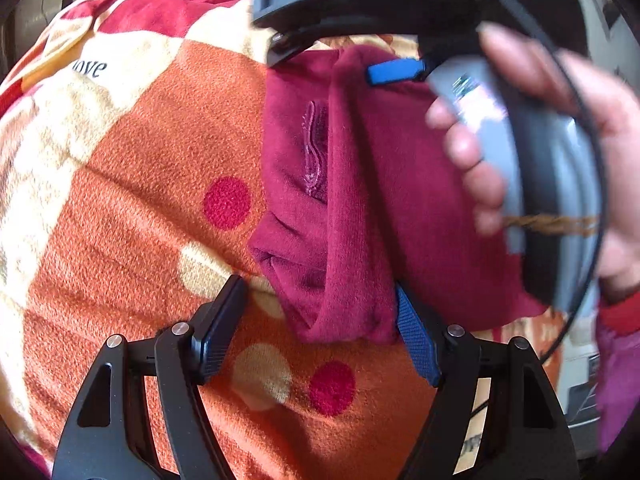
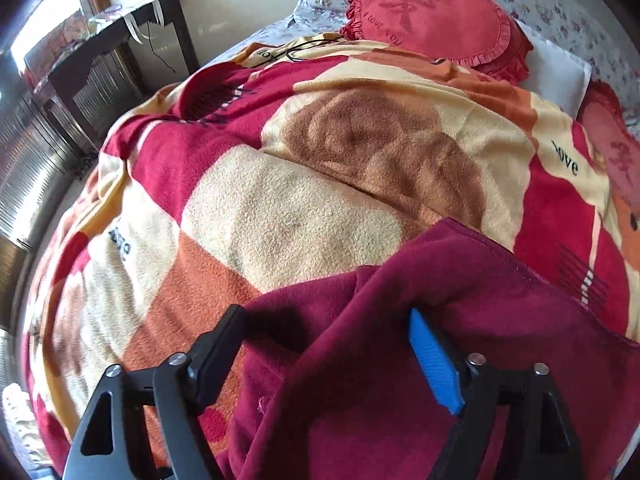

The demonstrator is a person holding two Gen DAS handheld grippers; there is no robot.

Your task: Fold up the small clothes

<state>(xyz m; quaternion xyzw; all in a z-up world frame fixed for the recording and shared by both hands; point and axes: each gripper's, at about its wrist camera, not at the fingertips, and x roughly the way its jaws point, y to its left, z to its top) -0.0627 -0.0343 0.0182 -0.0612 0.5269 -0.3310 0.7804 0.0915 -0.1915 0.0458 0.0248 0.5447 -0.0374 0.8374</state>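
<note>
Maroon garment [image 1: 360, 200] lies bunched, fleecy, on blanket [image 1: 140, 200].

A bed carries everything, spread with a fleece blanket [image 2: 280, 216] patterned in cream, orange and red patches with red and cream dots. A dark maroon garment [image 1: 360, 184] lies folded directly on the blanket, over its orange part. Beyond the blanket's far edge a red frilled heart-shaped cushion [image 2: 432, 12] rests on a floral sheet [image 2: 560, 4], with what seems a white pillow [image 2: 560, 68] just beside the cushion.
</note>
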